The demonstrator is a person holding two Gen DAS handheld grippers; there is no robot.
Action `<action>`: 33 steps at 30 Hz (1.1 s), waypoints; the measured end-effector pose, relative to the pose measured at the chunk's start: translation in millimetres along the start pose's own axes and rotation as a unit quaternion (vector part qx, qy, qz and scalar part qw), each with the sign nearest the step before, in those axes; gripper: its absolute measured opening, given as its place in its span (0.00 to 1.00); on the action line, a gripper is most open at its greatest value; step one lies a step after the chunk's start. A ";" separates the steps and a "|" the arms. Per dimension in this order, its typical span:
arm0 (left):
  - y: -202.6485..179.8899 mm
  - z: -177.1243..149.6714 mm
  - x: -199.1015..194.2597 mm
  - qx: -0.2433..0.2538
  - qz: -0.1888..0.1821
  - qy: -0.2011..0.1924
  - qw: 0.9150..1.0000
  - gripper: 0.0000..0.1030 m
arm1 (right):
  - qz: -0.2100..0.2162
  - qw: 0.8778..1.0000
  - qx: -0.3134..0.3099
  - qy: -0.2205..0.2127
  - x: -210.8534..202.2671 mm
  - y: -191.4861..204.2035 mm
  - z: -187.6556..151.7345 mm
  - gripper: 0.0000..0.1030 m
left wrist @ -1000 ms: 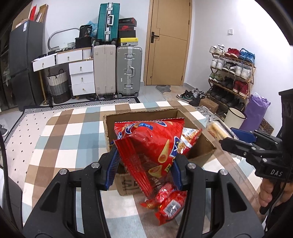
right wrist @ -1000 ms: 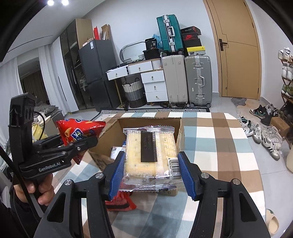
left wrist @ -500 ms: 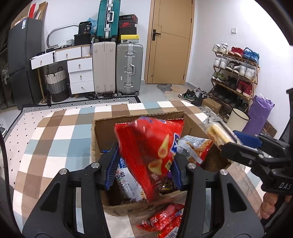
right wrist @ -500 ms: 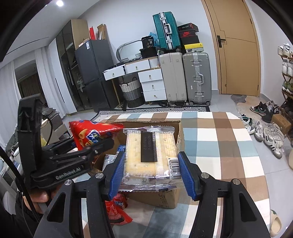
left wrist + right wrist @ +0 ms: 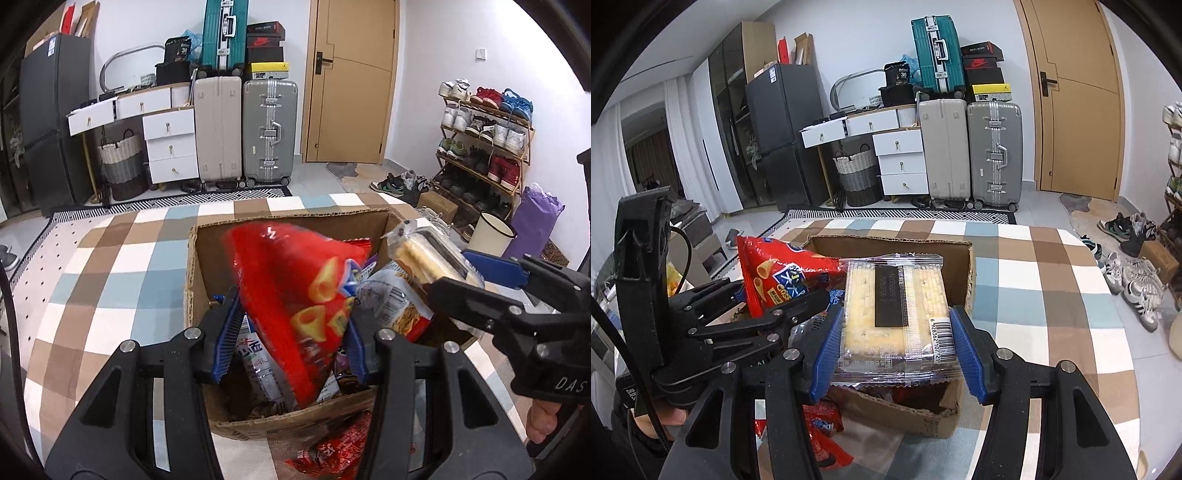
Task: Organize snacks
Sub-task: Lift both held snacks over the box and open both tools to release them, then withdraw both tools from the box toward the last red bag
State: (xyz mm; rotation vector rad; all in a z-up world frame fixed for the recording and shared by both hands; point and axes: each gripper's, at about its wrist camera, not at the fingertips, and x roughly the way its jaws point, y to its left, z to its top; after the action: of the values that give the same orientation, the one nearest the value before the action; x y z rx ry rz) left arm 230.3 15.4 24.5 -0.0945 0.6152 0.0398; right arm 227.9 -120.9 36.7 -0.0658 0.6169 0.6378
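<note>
Over the cardboard box [image 5: 288, 424], left jaws grip the red chip bag [image 5: 295, 295], right jaws clamp the cracker pack [image 5: 897, 317]

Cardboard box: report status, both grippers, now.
Left gripper shut on red chip bag, over cardboard box. Right gripper shut on clear cracker pack, over box. Box already part full.
</note>
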 end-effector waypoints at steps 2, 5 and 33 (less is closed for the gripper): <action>3.5 -1.2 0.7 -0.004 0.002 0.001 1.000 0.45 | -0.002 1.000 -0.002 0.001 3.6 0.0 0.9 0.56; 5.8 -2.7 3.4 -0.007 0.000 0.002 1.000 0.45 | -0.003 1.000 -0.004 0.002 9.0 -0.5 3.4 0.56; 12.7 -24.4 -65.4 -0.026 -0.017 -0.004 1.000 0.99 | 0.010 0.999 0.040 -0.033 -57.0 -24.0 -20.8 1.00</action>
State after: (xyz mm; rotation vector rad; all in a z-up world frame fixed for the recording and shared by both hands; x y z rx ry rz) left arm 162.1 25.0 41.5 -0.1551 0.6039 0.0236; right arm 194.9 -176.0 48.3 0.0364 0.5786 0.6309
